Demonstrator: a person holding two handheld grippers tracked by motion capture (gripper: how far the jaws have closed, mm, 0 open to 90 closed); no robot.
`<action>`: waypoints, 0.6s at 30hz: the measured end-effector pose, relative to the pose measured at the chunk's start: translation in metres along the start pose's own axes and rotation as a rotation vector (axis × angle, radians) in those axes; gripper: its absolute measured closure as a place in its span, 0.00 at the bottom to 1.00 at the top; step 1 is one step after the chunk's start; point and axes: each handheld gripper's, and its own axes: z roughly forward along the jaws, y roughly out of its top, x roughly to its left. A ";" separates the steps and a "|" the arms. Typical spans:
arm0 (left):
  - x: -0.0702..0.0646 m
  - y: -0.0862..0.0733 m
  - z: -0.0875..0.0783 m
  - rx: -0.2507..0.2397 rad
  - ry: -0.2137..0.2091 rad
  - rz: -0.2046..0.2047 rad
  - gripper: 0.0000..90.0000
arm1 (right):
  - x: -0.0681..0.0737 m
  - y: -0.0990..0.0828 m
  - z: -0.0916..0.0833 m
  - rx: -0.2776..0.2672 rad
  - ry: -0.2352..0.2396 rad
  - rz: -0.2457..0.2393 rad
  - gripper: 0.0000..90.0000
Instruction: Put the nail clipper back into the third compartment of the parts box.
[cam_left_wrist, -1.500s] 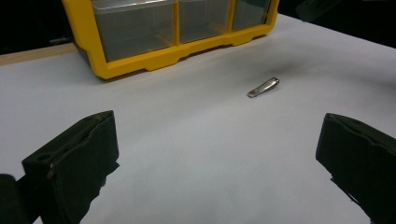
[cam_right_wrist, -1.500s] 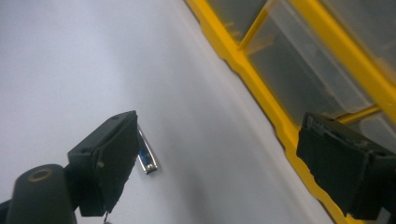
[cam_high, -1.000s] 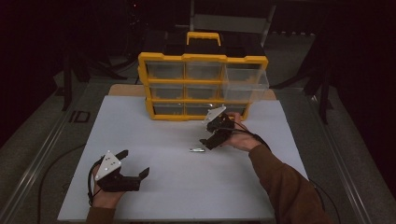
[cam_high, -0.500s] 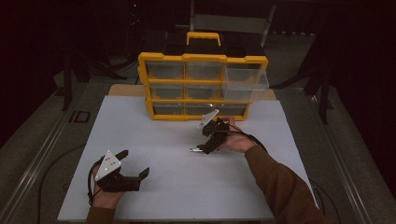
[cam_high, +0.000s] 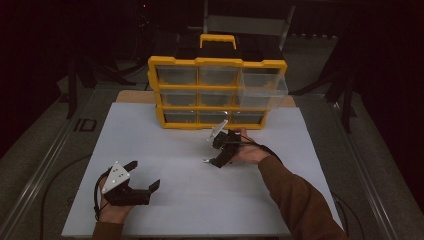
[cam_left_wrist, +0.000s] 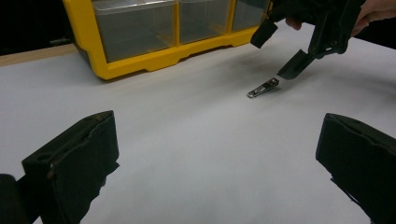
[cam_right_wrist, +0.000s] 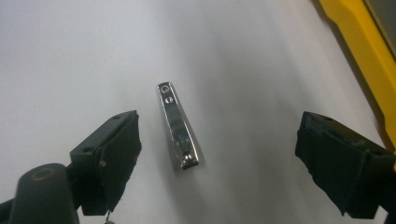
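landmark: i take the yellow drawer cabinet (cam_high: 218, 92) at the far side of the white board (cam_high: 200, 200) as my reference.
drawer: the top right drawer (cam_high: 263, 90) of the cabinet stands pulled out.
nail clipper: i see a small metal nail clipper (cam_right_wrist: 177, 125) lying flat on the board in front of the cabinet, near its lower right part.
right gripper: my right gripper (cam_high: 216, 152) hangs just above the clipper, jaws spread wide to either side of it, holding nothing.
left gripper: my left gripper (cam_high: 145, 175) sits well away from the cabinet, near the board's near edge, jaws wide apart and empty.
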 end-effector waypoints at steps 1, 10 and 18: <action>0.000 0.000 0.000 0.000 0.000 0.000 0.00 | 0.000 0.000 0.003 0.006 -0.001 -0.007 0.17; 0.000 0.000 0.000 0.000 0.000 0.000 0.00 | 0.002 -0.001 0.012 0.061 0.046 -0.026 0.26; 0.000 0.000 0.000 0.000 0.000 0.000 0.00 | 0.004 0.001 0.017 0.076 0.067 -0.017 0.46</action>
